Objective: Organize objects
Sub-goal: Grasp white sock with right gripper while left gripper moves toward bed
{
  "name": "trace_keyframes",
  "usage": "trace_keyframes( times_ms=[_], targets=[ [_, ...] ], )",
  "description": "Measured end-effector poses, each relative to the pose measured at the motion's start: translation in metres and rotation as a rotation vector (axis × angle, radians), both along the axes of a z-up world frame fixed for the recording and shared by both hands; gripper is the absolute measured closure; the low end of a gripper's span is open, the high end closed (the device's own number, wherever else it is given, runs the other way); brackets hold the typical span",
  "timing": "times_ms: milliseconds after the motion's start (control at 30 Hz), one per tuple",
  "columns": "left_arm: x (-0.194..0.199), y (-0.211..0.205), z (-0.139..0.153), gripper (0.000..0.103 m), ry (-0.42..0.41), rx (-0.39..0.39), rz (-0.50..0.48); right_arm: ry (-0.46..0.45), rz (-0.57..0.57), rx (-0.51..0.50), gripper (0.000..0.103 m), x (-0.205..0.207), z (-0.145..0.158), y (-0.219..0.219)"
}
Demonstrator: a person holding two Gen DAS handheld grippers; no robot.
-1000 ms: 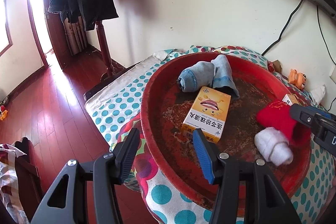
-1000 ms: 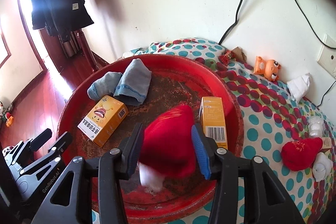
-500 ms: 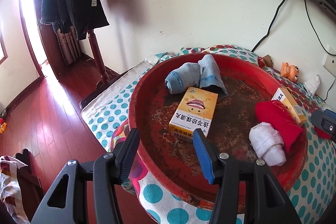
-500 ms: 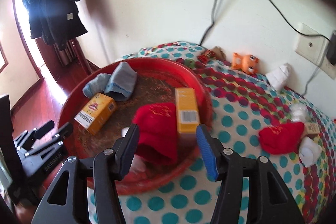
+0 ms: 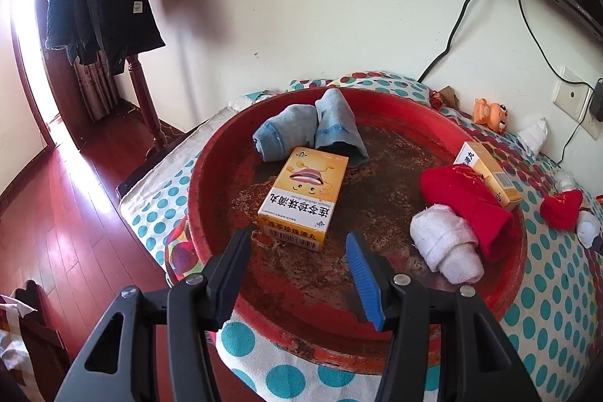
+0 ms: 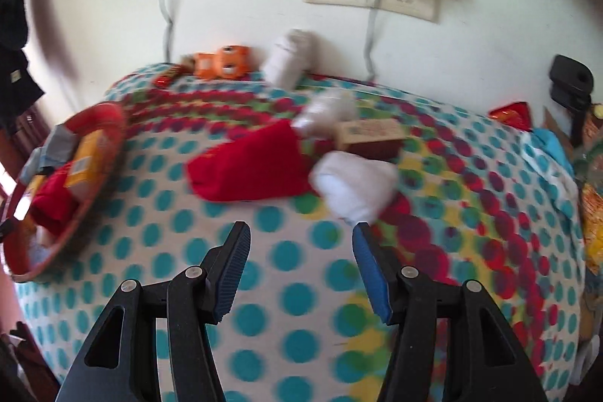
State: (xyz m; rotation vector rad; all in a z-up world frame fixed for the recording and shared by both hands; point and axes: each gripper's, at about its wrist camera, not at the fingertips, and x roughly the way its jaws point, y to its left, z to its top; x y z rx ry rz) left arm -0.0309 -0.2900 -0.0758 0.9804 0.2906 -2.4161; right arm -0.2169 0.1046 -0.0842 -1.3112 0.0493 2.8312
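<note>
My left gripper [image 5: 297,240] hovers at the near rim of the red basin [image 5: 505,292], jaws spread and empty. Inside the basin lie a yellow box [image 5: 303,193], a rolled blue cloth [image 5: 309,130], a red-and-white sock bundle [image 5: 459,213] and a second yellow box [image 5: 488,174] leaning at the far side. My right gripper [image 6: 301,240], jaws apart with nothing between them after just widening, points at another red sock [image 6: 252,164] and white roll [image 6: 354,183] on the polka-dot cover [image 6: 294,296], well apart from the basin.
</note>
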Motion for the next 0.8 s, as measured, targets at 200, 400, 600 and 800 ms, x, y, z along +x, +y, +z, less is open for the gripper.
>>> trace_keyframes(
  times_ms=[200,400,600,800],
  targets=[
    [-0.004,0.007,-0.001,0.049,-0.003,-0.019,-0.039,-0.010,-0.053,-0.006,0.047,-0.018,-0.013,0.025],
    [-0.008,0.013,-0.003,0.049,-0.018,-0.032,-0.068,-0.013,-0.046,0.015,0.041,-0.040,-0.021,0.024],
    [-0.005,0.014,-0.002,0.049,-0.012,-0.031,-0.061,-0.024,-0.029,0.004,0.051,-0.058,-0.031,0.020],
    [-0.004,0.022,-0.002,0.049,-0.003,-0.092,-0.061,-0.004,-0.019,0.046,0.057,-0.043,-0.029,0.026]
  ],
)
